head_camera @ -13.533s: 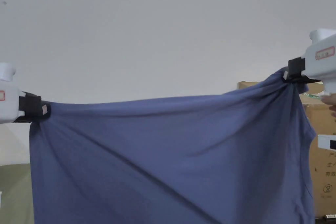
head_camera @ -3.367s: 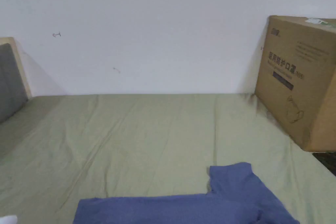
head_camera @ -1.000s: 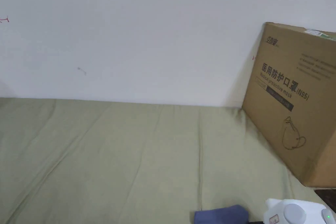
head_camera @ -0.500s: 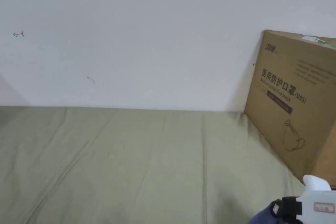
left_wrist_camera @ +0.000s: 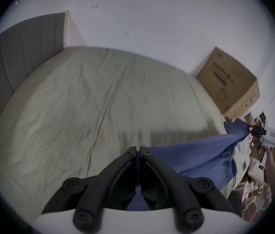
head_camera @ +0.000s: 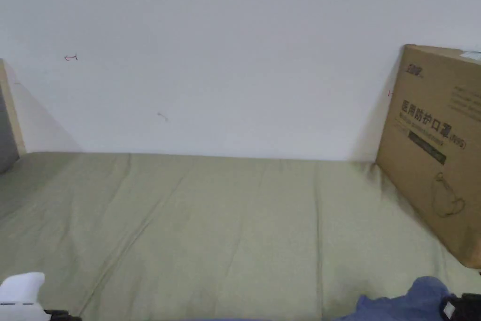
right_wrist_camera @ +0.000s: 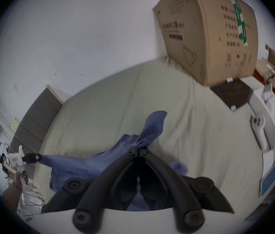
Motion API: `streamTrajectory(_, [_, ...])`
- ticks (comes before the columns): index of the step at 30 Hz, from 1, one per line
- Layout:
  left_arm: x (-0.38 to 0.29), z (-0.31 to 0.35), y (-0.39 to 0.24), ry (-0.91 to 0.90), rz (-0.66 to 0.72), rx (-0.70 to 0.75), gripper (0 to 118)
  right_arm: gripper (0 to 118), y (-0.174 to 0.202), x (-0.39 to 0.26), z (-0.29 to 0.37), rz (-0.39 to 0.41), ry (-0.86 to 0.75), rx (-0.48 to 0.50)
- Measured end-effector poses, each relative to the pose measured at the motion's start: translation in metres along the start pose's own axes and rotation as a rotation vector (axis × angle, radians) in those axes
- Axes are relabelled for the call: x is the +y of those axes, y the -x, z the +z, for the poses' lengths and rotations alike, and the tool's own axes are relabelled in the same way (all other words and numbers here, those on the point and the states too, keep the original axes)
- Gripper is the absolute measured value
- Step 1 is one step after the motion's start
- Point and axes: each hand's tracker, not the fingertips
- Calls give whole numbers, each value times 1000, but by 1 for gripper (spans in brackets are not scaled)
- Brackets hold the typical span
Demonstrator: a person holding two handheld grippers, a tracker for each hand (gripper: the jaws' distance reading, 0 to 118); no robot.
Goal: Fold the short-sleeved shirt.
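Observation:
The blue short-sleeved shirt (left_wrist_camera: 199, 155) hangs stretched between both grippers over the near side of the green bed (head_camera: 211, 223). My left gripper (left_wrist_camera: 138, 149) is shut on one corner of it, with blue cloth pinched between the black jaws. My right gripper (right_wrist_camera: 138, 149) is shut on another part, and a sleeve (right_wrist_camera: 153, 128) flops up past its tips. In the head view a bit of the shirt (head_camera: 404, 303) peeks in at the bottom right beside the right gripper (head_camera: 465, 309), and the white body of the left gripper (head_camera: 21, 296) sits at the bottom left.
A large cardboard box (head_camera: 437, 148) stands on the bed's right end against the white wall. A grey padded headboard (left_wrist_camera: 20, 52) closes the left end. Beside the bed on the right are white packages (right_wrist_camera: 268, 119) and scattered clutter (left_wrist_camera: 254, 161).
The head camera has swung left since half a second ago. The right gripper with the blue cloth has dropped to the bottom right corner, and the left gripper has come in at bottom left.

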Motion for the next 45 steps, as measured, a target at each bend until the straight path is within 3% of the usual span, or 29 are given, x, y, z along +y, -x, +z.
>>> streamTrajectory(6, [-59,7,25,165,67,-84,2,0,-36,-83,25,-27,254,-29])
streamTrajectory(9, [-85,4,31,259,32,-55,3,0,-50,-113,28,-62,367,-48])
streamTrajectory(10, [-92,2,32,269,26,-54,7,0,-52,-118,28,-68,353,-58])
streamTrajectory(11, [-96,0,33,275,30,-60,21,1,-54,-121,25,-85,345,-60])
streamTrajectory(12, [-99,-1,33,278,37,-65,43,21,-55,-123,23,-106,333,-56])
streamTrajectory(14, [-103,-6,39,271,47,-41,83,94,-53,-124,24,-149,280,-46])
streamTrajectory(15, [-103,-3,41,257,58,-25,91,103,-53,-123,24,-168,257,-55])
streamTrajectory(18, [-101,21,35,173,185,-134,94,103,-37,-120,37,-176,227,-19])
streamTrajectory(19, [-99,30,28,132,195,-168,96,103,-30,-118,42,-163,210,-10])
streamTrajectory(23, [-88,83,-27,-246,54,-230,96,103,24,-108,81,59,-78,11])
streamTrajectory(26, [-97,122,-84,-601,-85,-90,97,100,68,-113,109,171,-406,-43])
streamTrajectory(28, [-105,132,-112,-759,-149,1,97,97,73,-120,112,193,-557,-11])
streamTrajectory(29, [-108,136,-124,-799,-170,39,96,88,84,-122,117,208,-605,22])
streamTrajectory(31, [-116,139,-146,-834,-150,43,81,14,106,-123,119,182,-606,36])
streamTrajectory(32, [-121,140,-152,-834,-119,26,60,5,116,-123,119,172,-610,14])
streamTrajectory(33, [-123,141,-157,-838,-95,6,18,5,122,-125,118,151,-628,4])
streamTrajectory(34, [-123,141,-161,-833,-80,11,0,5,121,-124,119,140,-636,55])
streamTrajectory(35, [-122,139,-165,-821,-67,34,0,4,127,-124,120,150,-635,93])
streamTrajectory(38, [-120,132,-163,-800,-74,9,0,0,140,-124,118,251,-661,-34])
streamTrajectory(39, [-119,131,-164,-793,-70,32,0,0,141,-124,118,269,-674,-22])
streamTrajectory(42, [-115,132,-163,-791,-57,42,0,0,136,-121,116,231,-652,77])
streamTrajectory(45, [-112,136,-162,-804,-51,55,0,0,133,-122,115,198,-642,81])
